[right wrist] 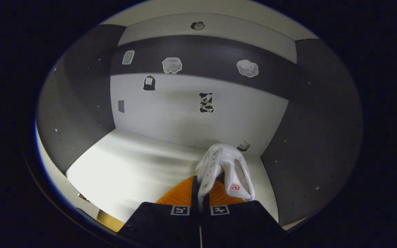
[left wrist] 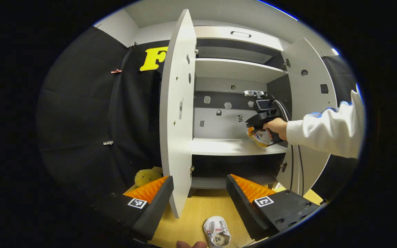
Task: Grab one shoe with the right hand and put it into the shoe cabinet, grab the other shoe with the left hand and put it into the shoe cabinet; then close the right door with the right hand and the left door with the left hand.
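Observation:
The shoe cabinet (left wrist: 233,146) stands in front of me with both doors open. My right gripper (right wrist: 198,186) is inside it over the middle shelf (right wrist: 133,168), shut on a small white shoe (right wrist: 226,165) pinched by its upper edge. In the left gripper view a hand (left wrist: 277,128) holds that gripper (left wrist: 262,129) at the shelf's right side with the shoe (left wrist: 260,137) under it. The other white shoe (left wrist: 216,231) lies on the wooden floor (left wrist: 195,210), between and just below my left gripper's (left wrist: 198,193) fingers, which stand wide open above it.
The left door (left wrist: 176,113) swings out towards me, its edge between my left fingers. The right door (left wrist: 308,103) is open behind the white sleeve (left wrist: 326,132). A yellow soft object (left wrist: 146,176) sits by the cabinet's foot at the left. Stickers dot the cabinet's back wall (right wrist: 198,103).

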The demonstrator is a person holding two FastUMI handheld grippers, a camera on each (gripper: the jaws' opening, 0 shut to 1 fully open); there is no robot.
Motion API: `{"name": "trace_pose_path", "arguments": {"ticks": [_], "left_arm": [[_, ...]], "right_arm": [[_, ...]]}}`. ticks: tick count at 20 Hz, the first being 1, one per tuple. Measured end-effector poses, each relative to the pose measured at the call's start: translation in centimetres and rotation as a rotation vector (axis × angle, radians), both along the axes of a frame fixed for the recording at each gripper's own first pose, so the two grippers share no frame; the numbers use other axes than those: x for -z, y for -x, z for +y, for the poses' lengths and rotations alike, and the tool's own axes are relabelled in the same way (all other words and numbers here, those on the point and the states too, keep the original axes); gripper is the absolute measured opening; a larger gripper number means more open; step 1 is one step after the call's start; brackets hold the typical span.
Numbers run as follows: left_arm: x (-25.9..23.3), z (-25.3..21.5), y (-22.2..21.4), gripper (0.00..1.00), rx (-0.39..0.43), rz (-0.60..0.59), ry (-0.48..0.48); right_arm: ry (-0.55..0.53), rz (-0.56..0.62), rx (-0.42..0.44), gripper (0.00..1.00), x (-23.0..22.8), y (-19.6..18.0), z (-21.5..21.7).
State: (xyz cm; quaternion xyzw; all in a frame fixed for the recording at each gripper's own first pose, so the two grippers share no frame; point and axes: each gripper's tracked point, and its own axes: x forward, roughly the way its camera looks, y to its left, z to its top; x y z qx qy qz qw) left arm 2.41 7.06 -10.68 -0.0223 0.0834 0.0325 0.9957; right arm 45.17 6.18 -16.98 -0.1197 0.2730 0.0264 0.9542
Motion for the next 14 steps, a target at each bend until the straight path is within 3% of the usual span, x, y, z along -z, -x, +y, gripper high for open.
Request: {"name": "trace_pose_path", "arguments": {"ticks": [3, 7, 9, 12, 13, 14], "left_arm": [[0.5, 0.1, 0.3, 0.97, -0.007, 0.016, 0.011], [0.7, 0.4, 0.6, 0.98, -0.018, 0.025, 0.017], [0.7, 0.0, 0.7, 0.98, -0.012, 0.025, 0.020], [0.3, 0.0, 0.6, 0.96, -0.013, 0.015, 0.015], [0.2, 0.0, 0.6, 0.96, -0.013, 0.011, 0.019], [0.0, -0.2, 0.6, 0.96, -0.009, 0.008, 0.026]], "right_arm": [[0.081, 0.031, -0.005, 0.07, 1.9, -1.2, -0.1], [0.068, 0.075, 0.030, 0.08, 3.1, -0.7, -0.1], [0.057, 0.072, 0.032, 0.19, 2.6, -0.4, -0.2], [-0.019, 0.045, 0.018, 0.49, 1.2, 1.6, 0.5], [-0.063, 0.027, 0.006, 0.55, 0.6, 2.4, 1.0], [-0.117, 0.003, -0.007, 0.77, -0.3, 3.3, 1.6]]}}
